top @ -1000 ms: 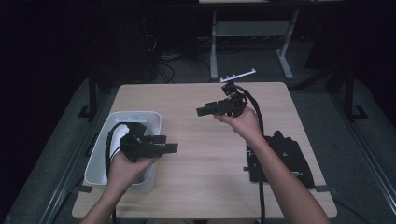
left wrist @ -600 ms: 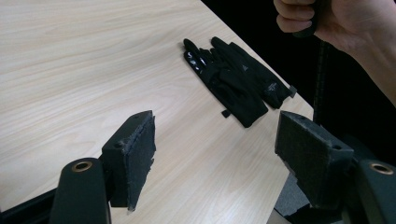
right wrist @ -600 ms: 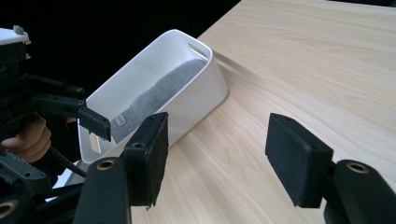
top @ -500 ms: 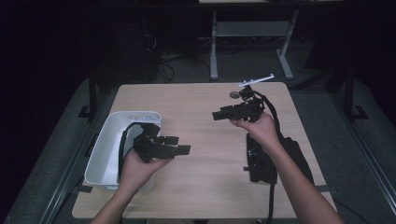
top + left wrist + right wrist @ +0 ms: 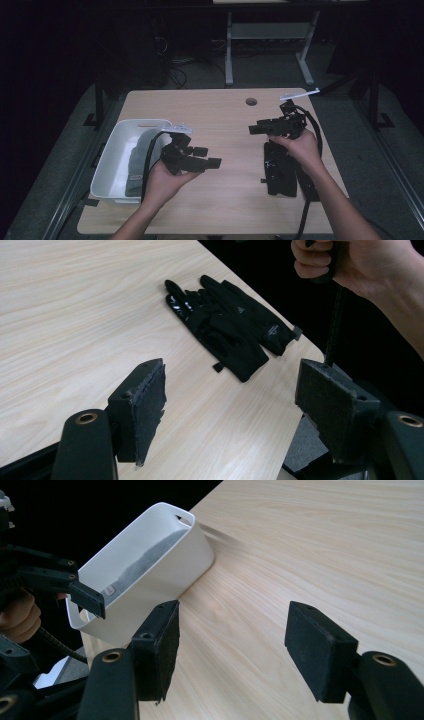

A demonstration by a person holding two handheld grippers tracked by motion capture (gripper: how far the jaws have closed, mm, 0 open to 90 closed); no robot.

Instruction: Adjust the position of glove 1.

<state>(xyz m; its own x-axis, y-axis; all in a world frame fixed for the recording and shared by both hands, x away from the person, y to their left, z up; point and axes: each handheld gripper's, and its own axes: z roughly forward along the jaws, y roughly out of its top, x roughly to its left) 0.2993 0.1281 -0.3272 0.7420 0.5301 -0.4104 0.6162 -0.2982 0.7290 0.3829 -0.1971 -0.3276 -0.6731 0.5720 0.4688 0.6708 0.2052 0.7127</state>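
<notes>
The black gloves (image 5: 227,325) lie flat on the table (image 5: 215,110) as a loose pair, one partly over the other, near the right-hand edge and just under your right hand (image 5: 299,148). They have not shifted since a second ago. What has changed is you. Your left gripper (image 5: 212,157) has come off the white bin (image 5: 112,155), where it hovered before, and now hangs over bare wood beside it, pointing across at the gloves. In the left gripper view they sit ahead of its jaws and a little to the left, well apart from the pads. Your right gripper (image 5: 254,129) has pulled back from the middle of the table toward the gloves' side, and points away from them, at the bin; the gloves lie behind and below it.

Both grippers stand spread with nothing between the pads. A grey cloth (image 5: 136,160) lies inside the bin.

So I read this as the approach to the next pick: nothing is held yet, and the left gripper, already aimed at the gloves, looks better placed to take one.
</notes>
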